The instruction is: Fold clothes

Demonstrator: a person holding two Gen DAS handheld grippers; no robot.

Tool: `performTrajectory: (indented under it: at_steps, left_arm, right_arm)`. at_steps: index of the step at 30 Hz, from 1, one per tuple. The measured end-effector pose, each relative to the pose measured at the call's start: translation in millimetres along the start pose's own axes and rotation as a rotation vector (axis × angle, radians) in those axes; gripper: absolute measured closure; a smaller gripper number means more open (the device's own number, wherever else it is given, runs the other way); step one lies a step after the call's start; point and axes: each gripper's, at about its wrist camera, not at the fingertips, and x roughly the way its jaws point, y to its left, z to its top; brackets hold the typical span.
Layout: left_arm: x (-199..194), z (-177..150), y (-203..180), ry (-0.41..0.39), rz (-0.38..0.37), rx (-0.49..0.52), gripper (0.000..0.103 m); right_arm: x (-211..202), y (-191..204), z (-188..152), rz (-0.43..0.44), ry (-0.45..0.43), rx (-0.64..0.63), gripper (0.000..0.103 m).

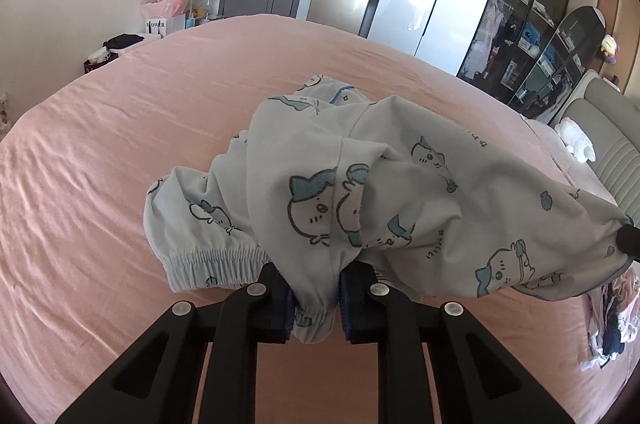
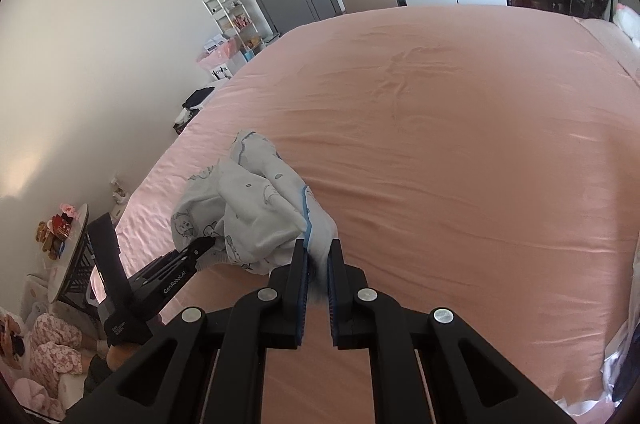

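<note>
Bed point(image 1: 120, 152) spread with a pink sheet, creased toward its left edge, smooth across the middle. Carries everything of the task.

Garment point(image 1: 360, 184): pale grey-white, printed with blue-eared cartoon cats, edged with a blue trim along one hem, elastic gathered cuff point(image 1: 216, 264) at one end. Bunched and partly lifted off the sheet near the bed's near edge, toward its left side in the right wrist view; far end of the bundle resting on the sheet, near end pulled up between the two grippers.

Left gripper point(image 1: 316, 304): clamped onto a fold of gathered elastic hem, cloth squeezed between the blue pads with a tuft hanging out below. Nearly closed, only the thickness of the fabric keeping the fingers apart.

Right gripper point(image 2: 318, 264): pinched tight on the blue-trimmed edge of the same garment, a thin strip of cloth running down between the fingers. Seen from the left wrist view only as a dark tip at the garment's right end.

Small pile of other clothes point(image 1: 612, 328) at the bed's right edge.

White plush toy point(image 1: 576, 140) by the headboard point(image 1: 612, 160) at the far right corner.
</note>
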Motion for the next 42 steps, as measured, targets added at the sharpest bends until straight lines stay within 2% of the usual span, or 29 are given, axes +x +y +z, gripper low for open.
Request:
performTrajectory:
  at_steps: [17,25,33,42]
  left_arm:
    - [-6.8,10.6,-50.1,0.002,-0.092,0.176,0.088]
    - [-8.7,-2.4,-70.8,0.055,-0.106,0.242,0.088]
    - [-8.6,-10.6,-81.7,0.105,-0.128,0.251,0.088]
    - [-2.6,-31.5,-93.3,0.194,-0.119,0.288,0.088]
  right_arm:
    - [-21.4,-55.9,-30.6,-0.042,0.005,0.150,0.097]
    - [-21.4,-70.5,-44.1,-0.052,0.018,0.207,0.097]
    - [-20.1,-91.2,-58.7,-0.088,0.043,0.262,0.097]
    - [-9.1,-107.6,-82.4,-0.097,0.099,0.329,0.097]
